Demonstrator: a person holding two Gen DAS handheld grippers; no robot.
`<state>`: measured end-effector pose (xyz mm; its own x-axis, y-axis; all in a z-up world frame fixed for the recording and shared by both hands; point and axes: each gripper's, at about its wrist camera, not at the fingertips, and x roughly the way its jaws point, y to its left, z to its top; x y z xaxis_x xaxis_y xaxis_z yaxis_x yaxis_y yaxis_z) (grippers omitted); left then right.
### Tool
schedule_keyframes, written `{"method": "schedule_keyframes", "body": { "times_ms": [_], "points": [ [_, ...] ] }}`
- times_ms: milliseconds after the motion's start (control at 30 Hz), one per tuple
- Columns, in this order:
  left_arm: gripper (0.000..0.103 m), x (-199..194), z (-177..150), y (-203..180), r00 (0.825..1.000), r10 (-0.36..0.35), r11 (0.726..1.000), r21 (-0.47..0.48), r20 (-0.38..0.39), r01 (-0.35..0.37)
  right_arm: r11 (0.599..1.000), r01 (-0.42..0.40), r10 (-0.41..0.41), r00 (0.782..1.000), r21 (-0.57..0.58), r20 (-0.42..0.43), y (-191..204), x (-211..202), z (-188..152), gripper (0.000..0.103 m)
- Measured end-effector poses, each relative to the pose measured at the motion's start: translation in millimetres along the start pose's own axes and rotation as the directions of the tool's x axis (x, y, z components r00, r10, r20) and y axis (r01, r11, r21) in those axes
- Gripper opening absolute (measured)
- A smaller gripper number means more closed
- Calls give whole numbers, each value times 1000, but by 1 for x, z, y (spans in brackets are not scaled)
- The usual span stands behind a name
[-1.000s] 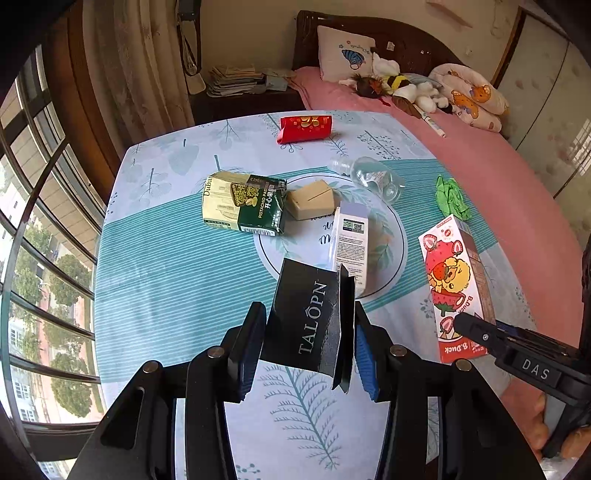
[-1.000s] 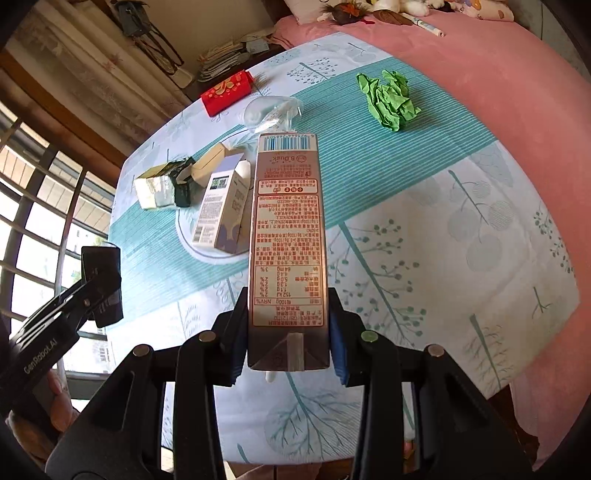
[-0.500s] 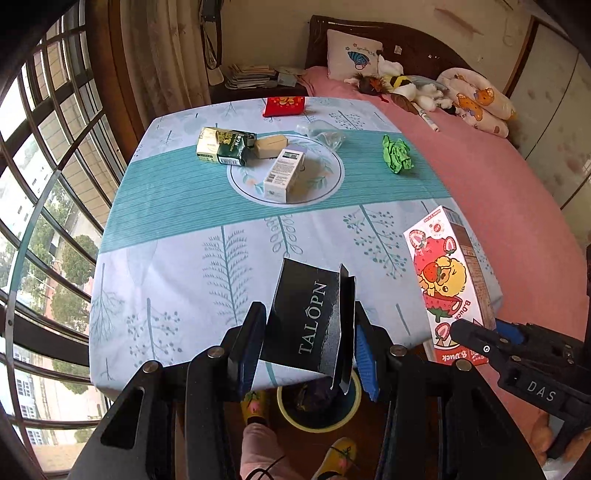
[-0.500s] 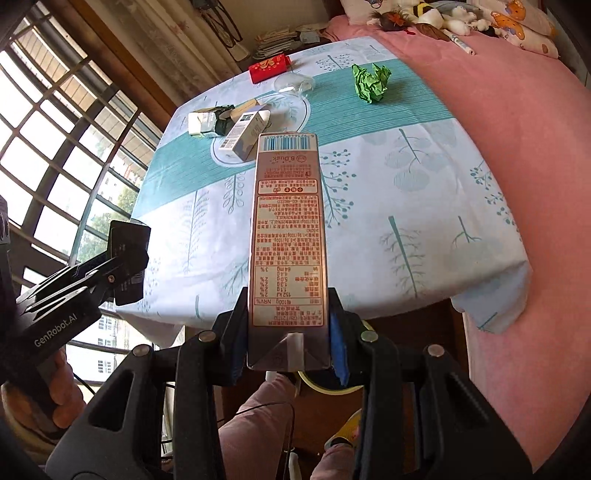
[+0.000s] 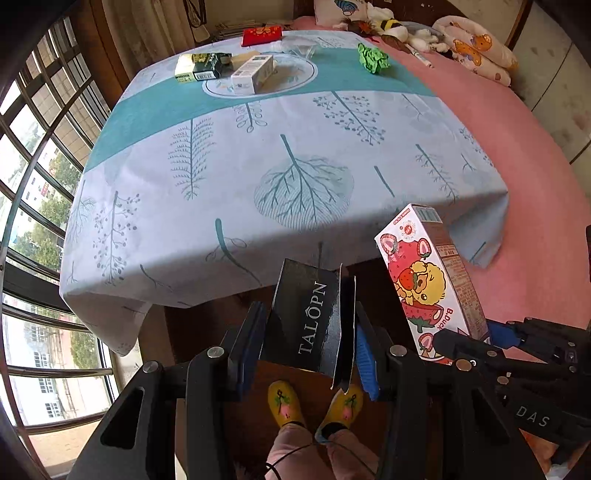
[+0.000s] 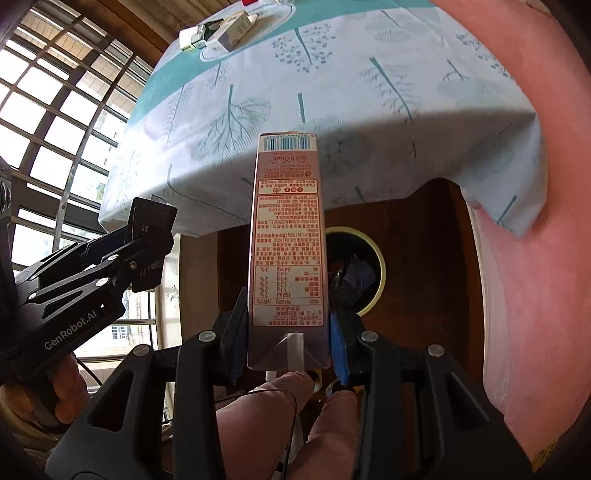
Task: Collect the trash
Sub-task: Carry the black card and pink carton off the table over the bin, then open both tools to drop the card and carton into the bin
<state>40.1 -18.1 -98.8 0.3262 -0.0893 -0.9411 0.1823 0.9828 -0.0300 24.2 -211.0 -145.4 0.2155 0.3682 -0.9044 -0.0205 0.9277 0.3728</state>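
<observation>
Black card packaging marked TALOPN, the black box [image 5: 308, 325], sits clamped between the jaws of our left gripper [image 5: 308, 350], which are closed on its two sides; one loose flap stands out along its right edge. Our right gripper [image 6: 288, 339] has its jaws closed on the lower end of a tall drink carton [image 6: 288, 251], held upright with its printed nutrition panel facing the camera. In the left wrist view the same carton [image 5: 428, 280] shows its strawberry and duck artwork, just to the right of the black box.

Both items are held off the near edge of the table, above the dark wooden floor [image 6: 424, 258]. A round bin [image 6: 369, 273] with a pale yellow rim stands on that floor, partly hidden behind the carton, with dark contents inside.

We see our yellow slippers [image 5: 284, 402] below the left gripper. On the far part of the leaf-printed tablecloth [image 5: 258, 155] remain a white box [image 5: 253, 74], a green and yellow box [image 5: 201, 66], a red packet [image 5: 261, 36] and a crumpled green wrapper [image 5: 373, 59].
</observation>
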Motion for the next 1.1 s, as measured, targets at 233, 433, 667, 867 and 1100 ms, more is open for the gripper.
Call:
{"method": "schedule_keyframes", "body": {
  "times_ms": [233,433,667,867,1100],
  "points": [
    [45,83,-39,1,991,-28,999,27,-131,32,998,49,-42,986,40,-163,-30,92,-41,34],
    [45,167,-65,4,980,-51,998,21,-192,56,979,123,-72,954,161,-292,-75,185,-71,34],
    [46,243,-76,8,975,-41,999,3,-218,43,951,174,-77,935,258,-347,-115,264,-82,34],
    [48,276,-80,7,975,-29,999,8,-221,32,945,182,-81,935,272,-346,-131,300,-64,35],
    [87,293,-82,10,973,-2,1000,-17,-231,-2,947,163,-71,947,277,-312,-132,298,-52,53]
  ]
}}
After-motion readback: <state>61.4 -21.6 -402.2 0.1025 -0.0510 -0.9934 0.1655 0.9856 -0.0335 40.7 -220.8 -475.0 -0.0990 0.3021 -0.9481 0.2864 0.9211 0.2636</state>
